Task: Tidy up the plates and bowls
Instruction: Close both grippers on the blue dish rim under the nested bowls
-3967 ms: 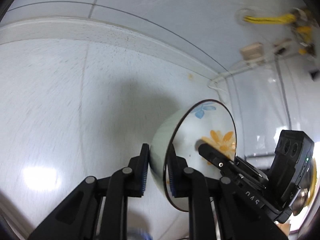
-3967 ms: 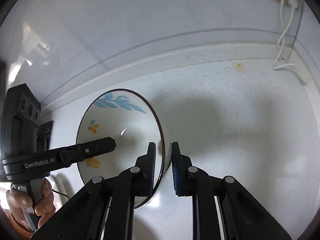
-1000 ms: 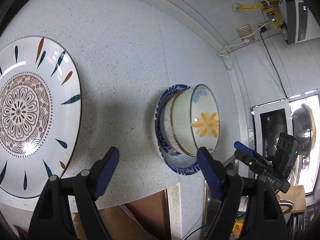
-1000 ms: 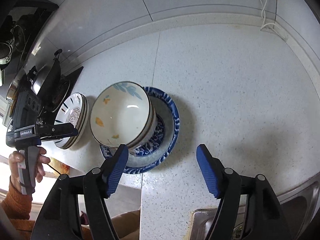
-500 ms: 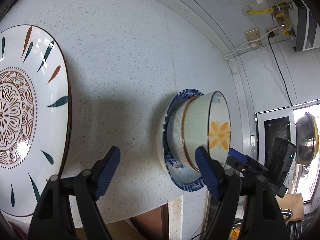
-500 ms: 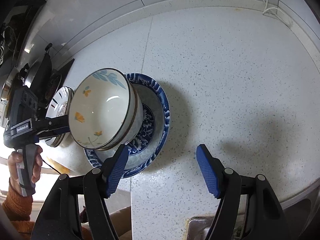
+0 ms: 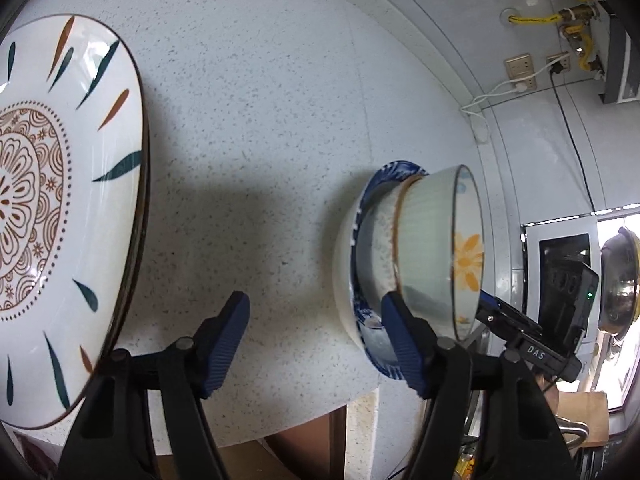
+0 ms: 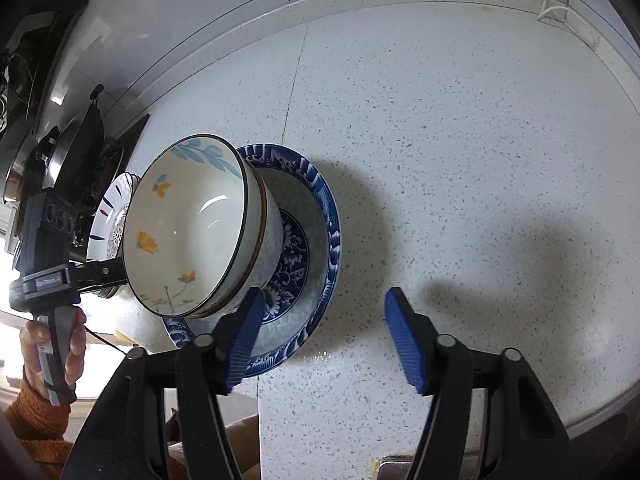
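Left tool point(image 7: 314, 340): closing, grasping nothing.
Right tool point(image 8: 322, 340): closing, grasping nothing.
Bowls point(image 8: 192, 228): sitting stacked in blue dish point(image 8: 316, 216).
Plate point(image 7: 60, 200): lying on counter point(image 7: 260, 100).

Bowls: two, nested, a flowered bowl point(image 8: 188, 228) on a speckled one point(image 7: 376, 256).
Blue plate point(image 8: 312, 240): one, beneath the bowls.
Leaf-pattern plates point(image 7: 60, 200): a stack at left, count unclear; at least two rims in the right view point(image 8: 110, 216).
Grippers: two, left point(image 7: 316, 340), right point(image 8: 324, 340).
Hand point(image 8: 52, 344): one.
Wall sockets point(image 7: 520, 66): two or three.
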